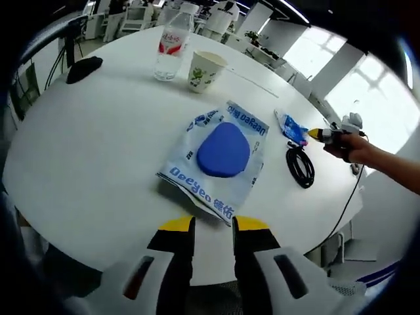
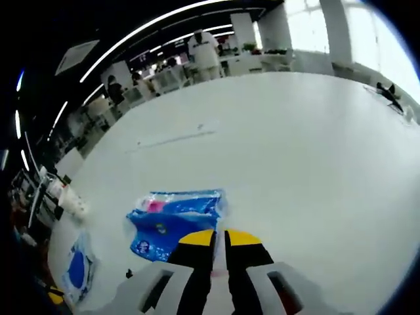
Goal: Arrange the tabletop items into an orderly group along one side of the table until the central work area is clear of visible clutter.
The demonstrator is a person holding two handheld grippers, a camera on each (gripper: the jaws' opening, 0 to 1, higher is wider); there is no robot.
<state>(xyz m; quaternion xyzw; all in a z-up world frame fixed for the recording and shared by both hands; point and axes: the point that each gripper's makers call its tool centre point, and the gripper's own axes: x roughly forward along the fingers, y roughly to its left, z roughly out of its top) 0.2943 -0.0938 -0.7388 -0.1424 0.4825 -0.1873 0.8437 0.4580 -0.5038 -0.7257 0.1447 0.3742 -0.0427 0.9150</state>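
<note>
A white Deeyeo wipes pack point(image 1: 197, 180) lies mid-table with a blue oval pad point(image 1: 224, 150) on top. My left gripper point(image 1: 214, 225) hovers just short of its near edge, jaws a little apart and open, with nothing between them. Further right lie a small blue packet point(image 1: 293, 128) and a coiled black cable point(image 1: 300, 165). A hand point(image 1: 357, 149) holds my right gripper point(image 1: 316, 134) at that packet's end. In the right gripper view the blue packet point(image 2: 172, 222) lies flat, its corner running in between the nearly closed tips of my right gripper point(image 2: 219, 236).
A water bottle point(image 1: 172, 44) and a paper cup point(image 1: 204, 69) stand at the far side of the round white table point(image 1: 98, 151), with a black object point(image 1: 84, 68) at the far left. The table edge point(image 1: 328, 230) runs close behind the cable. Office chairs and desks lie beyond.
</note>
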